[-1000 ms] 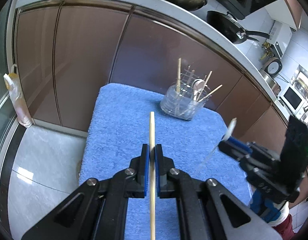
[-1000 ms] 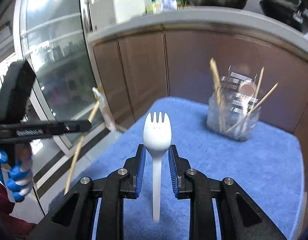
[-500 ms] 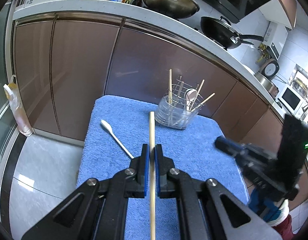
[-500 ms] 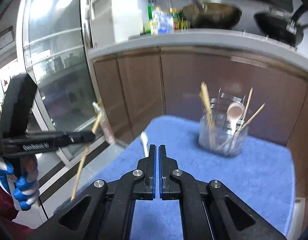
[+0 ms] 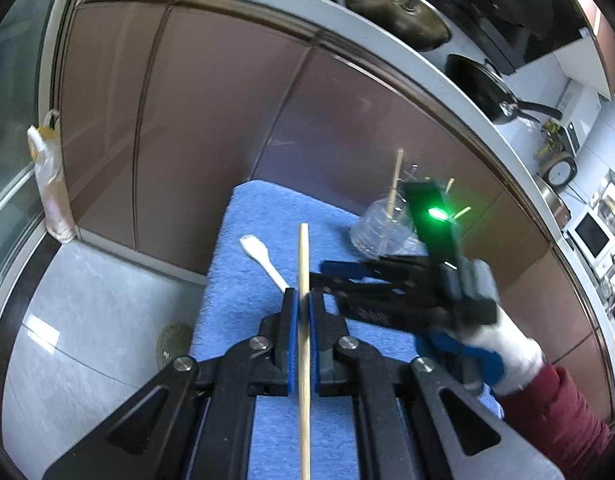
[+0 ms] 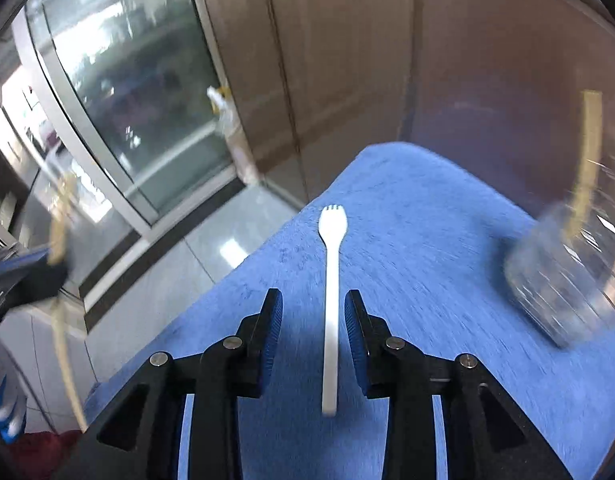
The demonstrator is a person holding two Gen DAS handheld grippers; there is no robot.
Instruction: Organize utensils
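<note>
while spork point(image 6: 332, 280) lies flat — between open fingers point(image 6: 272, 320)

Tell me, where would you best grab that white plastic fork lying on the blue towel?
Probably by the handle. The white fork lies flat on the blue towel, its thin straight handle running between the open fingers of the right gripper. Come from above, one finger on each long side, and close across the narrow width. The wider tined head gives a less even hold.
</note>
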